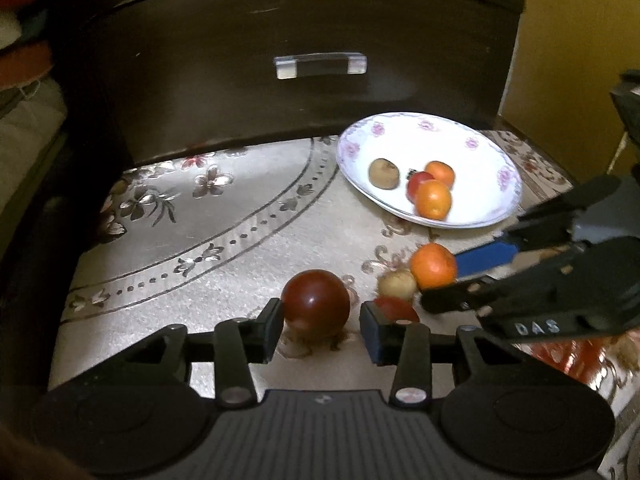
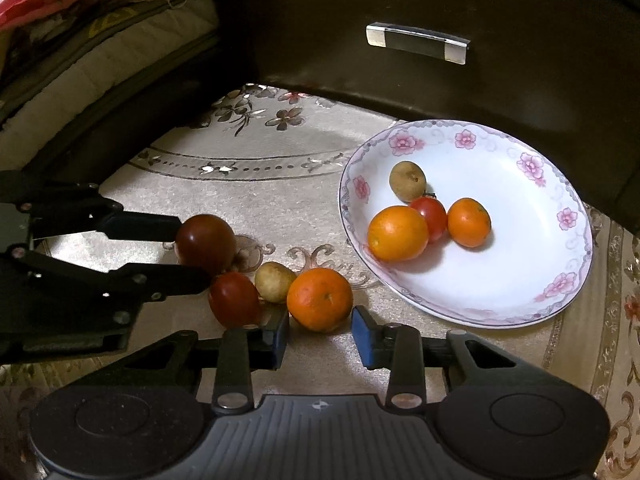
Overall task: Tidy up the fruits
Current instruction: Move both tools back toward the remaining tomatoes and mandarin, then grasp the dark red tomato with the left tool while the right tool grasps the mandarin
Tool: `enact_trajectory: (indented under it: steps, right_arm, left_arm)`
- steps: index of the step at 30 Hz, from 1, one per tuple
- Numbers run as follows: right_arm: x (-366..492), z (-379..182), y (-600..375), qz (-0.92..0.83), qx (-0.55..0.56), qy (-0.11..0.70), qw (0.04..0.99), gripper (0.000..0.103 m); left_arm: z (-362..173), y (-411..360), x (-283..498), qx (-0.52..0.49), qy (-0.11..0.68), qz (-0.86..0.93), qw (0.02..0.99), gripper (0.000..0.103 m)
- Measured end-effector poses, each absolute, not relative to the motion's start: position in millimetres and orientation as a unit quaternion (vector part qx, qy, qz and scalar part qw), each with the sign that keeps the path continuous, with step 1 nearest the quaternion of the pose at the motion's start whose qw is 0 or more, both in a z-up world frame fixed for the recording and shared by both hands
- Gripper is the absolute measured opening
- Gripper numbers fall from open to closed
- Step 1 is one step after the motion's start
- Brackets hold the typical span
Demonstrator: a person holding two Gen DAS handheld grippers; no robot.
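A dark red tomato [image 1: 316, 304] sits on the patterned cloth between the fingers of my left gripper [image 1: 320, 309]. The left pad touches it and a small gap shows at the right pad, so the gripper is open. My right gripper [image 2: 320, 320] is shut on a loose orange [image 2: 320, 299], with a pad against each side. A smaller red tomato [image 2: 234, 300] and a tan fruit [image 2: 274, 282] lie close beside them. The floral plate [image 2: 520, 316] holds two oranges, a red tomato and a tan fruit. The right gripper [image 1: 440, 280] enters the left wrist view from the right.
A dark cabinet with a drawer handle [image 2: 416, 42] stands right behind the plate. Folded bedding [image 2: 80, 40] lies at the far left. A yellow panel [image 1: 580, 60] rises at the right. The two grippers are close together over the loose fruit.
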State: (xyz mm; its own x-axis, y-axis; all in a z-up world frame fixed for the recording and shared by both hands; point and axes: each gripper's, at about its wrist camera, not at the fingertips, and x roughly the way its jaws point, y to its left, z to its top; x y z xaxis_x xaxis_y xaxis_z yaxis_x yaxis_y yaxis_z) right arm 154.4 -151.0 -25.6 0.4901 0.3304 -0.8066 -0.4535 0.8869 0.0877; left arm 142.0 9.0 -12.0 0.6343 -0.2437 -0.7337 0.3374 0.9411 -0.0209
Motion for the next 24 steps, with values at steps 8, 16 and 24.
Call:
enact_trajectory:
  steps: [8,16,24]
  right_arm:
    - [156.0,-26.4,-151.3,0.225,-0.066,0.448,0.863,0.031]
    - [157.8,-25.6,-152.2,0.223,-0.060,0.445,0.865,0.031]
    - [158.5,-25.8,-151.3,0.216,-0.051,0.441,0.870,0.033]
  left_arm:
    - [-20.7,10.2,159.7,0.042,0.401,-0.134,0.905,0.048]
    - [-26.5,6.1,166.3,0.047,0.404,-0.121,0.906,0.048]
    - [-28.8,6.2,163.7,0.051,0.404,-0.116,0.906,0.045]
